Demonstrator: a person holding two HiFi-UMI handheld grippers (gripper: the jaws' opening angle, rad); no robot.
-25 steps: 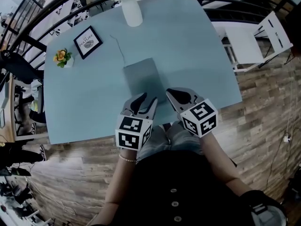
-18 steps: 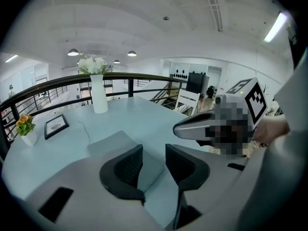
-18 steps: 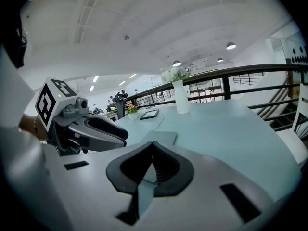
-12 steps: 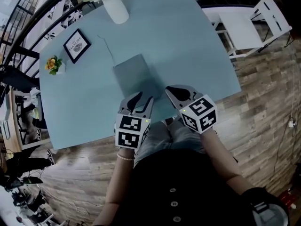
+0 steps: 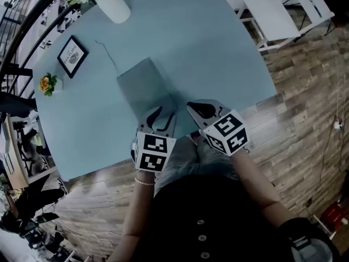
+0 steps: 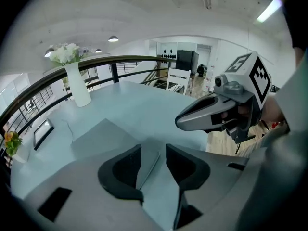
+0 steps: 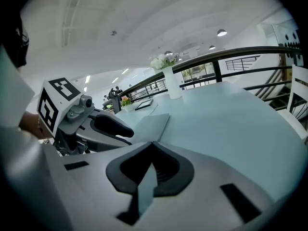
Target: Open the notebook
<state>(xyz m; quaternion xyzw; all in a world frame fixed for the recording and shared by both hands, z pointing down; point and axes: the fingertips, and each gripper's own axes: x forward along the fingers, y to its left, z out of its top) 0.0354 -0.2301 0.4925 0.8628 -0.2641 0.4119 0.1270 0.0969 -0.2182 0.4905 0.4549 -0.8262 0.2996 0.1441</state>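
Note:
A closed grey-blue notebook (image 5: 143, 85) lies flat on the light blue table (image 5: 218, 53). My left gripper (image 5: 163, 115) hovers over its near edge; its jaws are opening and nothing is between them. In the left gripper view the notebook's near corner (image 6: 150, 154) shows through the gap of the left gripper (image 6: 154, 149), below it. My right gripper (image 5: 194, 109) hangs just right of that corner with its tips together, holding nothing. In the right gripper view the right gripper (image 7: 153, 145) is shut, with the notebook (image 7: 151, 121) ahead and the left gripper (image 7: 126, 129) at left.
A white vase of flowers (image 5: 110, 5) stands at the far edge, a framed picture (image 5: 71, 57) and a small flower pot (image 5: 47, 83) at the left. A thin cord (image 5: 106, 52) runs from the notebook. A white chair (image 5: 281, 16) stands beyond the right edge. The person's lap is below the near edge.
Both grippers have sunk toward the table and now sit closer to the notebook's near edge. The head camera has tipped, so the table shows higher and more to the left.

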